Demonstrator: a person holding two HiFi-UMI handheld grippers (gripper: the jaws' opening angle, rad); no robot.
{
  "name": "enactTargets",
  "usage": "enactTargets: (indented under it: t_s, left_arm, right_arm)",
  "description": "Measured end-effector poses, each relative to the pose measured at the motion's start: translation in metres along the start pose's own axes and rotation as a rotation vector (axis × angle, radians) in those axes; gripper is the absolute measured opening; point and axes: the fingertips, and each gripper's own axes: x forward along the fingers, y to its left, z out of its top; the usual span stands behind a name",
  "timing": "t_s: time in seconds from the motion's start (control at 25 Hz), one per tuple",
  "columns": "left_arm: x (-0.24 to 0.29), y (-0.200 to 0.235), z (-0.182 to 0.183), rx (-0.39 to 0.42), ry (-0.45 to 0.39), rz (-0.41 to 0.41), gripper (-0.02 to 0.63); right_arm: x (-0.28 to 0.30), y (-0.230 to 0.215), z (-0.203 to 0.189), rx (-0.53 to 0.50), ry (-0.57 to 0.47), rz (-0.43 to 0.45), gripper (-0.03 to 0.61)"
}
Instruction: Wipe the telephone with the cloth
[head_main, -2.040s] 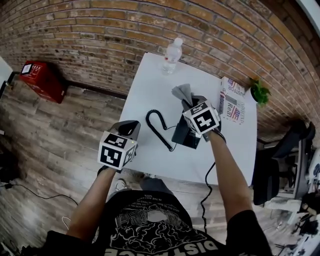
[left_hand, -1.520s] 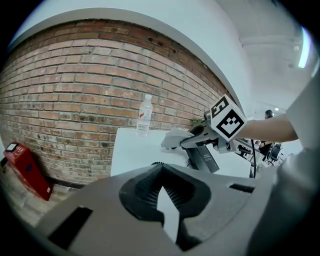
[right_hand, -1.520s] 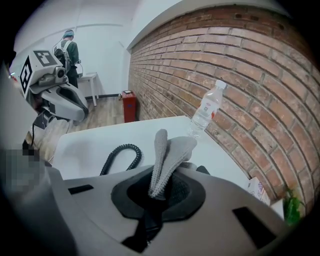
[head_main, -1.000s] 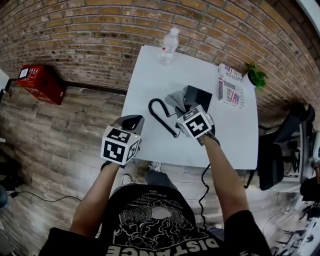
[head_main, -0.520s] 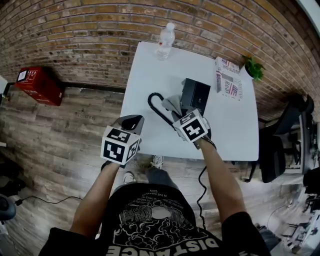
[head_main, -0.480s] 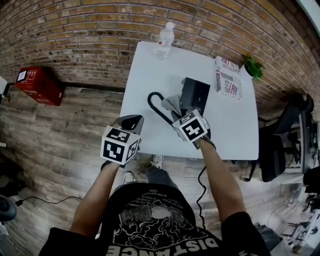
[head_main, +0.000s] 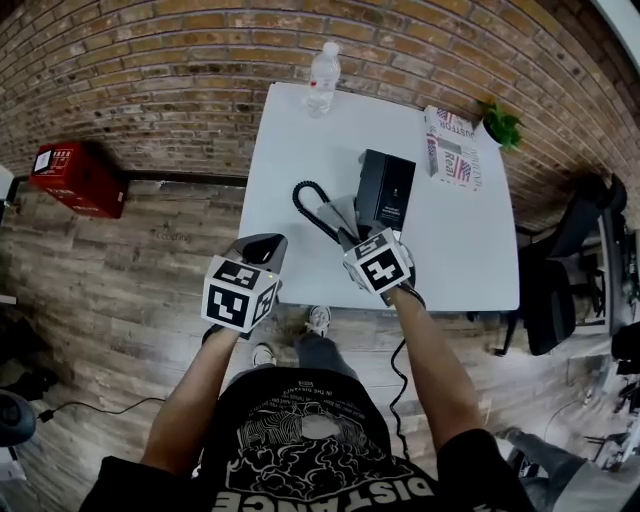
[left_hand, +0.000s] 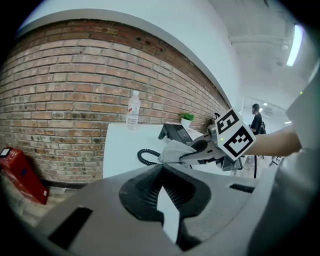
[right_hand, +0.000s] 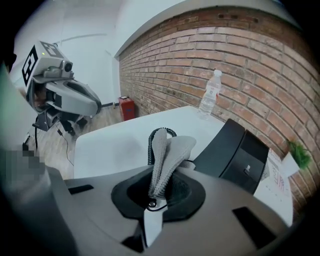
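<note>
The black telephone (head_main: 385, 190) stands on the white table (head_main: 290, 150), its coiled cord (head_main: 309, 208) curling off to its left. My right gripper (head_main: 350, 232) is shut on a grey cloth (head_main: 338, 214), held just in front of the telephone's near left corner; the cloth (right_hand: 165, 155) stands up folded between the jaws beside the telephone (right_hand: 232, 152). My left gripper (head_main: 268, 246) is shut with nothing in it, off the table's front left edge. From the left gripper view the cloth (left_hand: 172, 150) and telephone (left_hand: 172, 132) lie ahead.
A water bottle (head_main: 320, 80) stands at the table's far edge. A printed box (head_main: 450, 148) and a small green plant (head_main: 500, 125) sit at the far right corner. A red box (head_main: 75, 175) lies on the wood floor left; a black chair (head_main: 565, 300) stands right.
My right gripper has drawn the cloth back off the telephone toward the table's near edge. The left gripper has held its place.
</note>
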Motion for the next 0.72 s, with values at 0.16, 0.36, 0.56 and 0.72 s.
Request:
enactTargets:
  t_s: [0.16, 0.36, 0.56, 0.72]
  left_arm:
    - [0.003, -0.004, 0.003, 0.004, -0.002, -0.008, 0.006]
    - [0.014, -0.008, 0.011, 0.009, -0.007, -0.013, 0.006]
    - [0.026, -0.008, 0.023, 0.012, -0.015, -0.012, 0.006]
    - [0.039, -0.008, 0.035, 0.012, -0.020, -0.011, 0.006]
  right_arm:
    - [-0.012, -0.007, 0.015, 0.015, -0.062, -0.023, 0.012]
    - [-0.027, -0.027, 0.031, 0.025, -0.122, -0.052, 0.012]
    - [-0.043, -0.051, 0.049, 0.031, -0.180, -0.080, 0.012]
    - [-0.056, -0.077, 0.060, 0.058, -0.222, -0.099, 0.012]
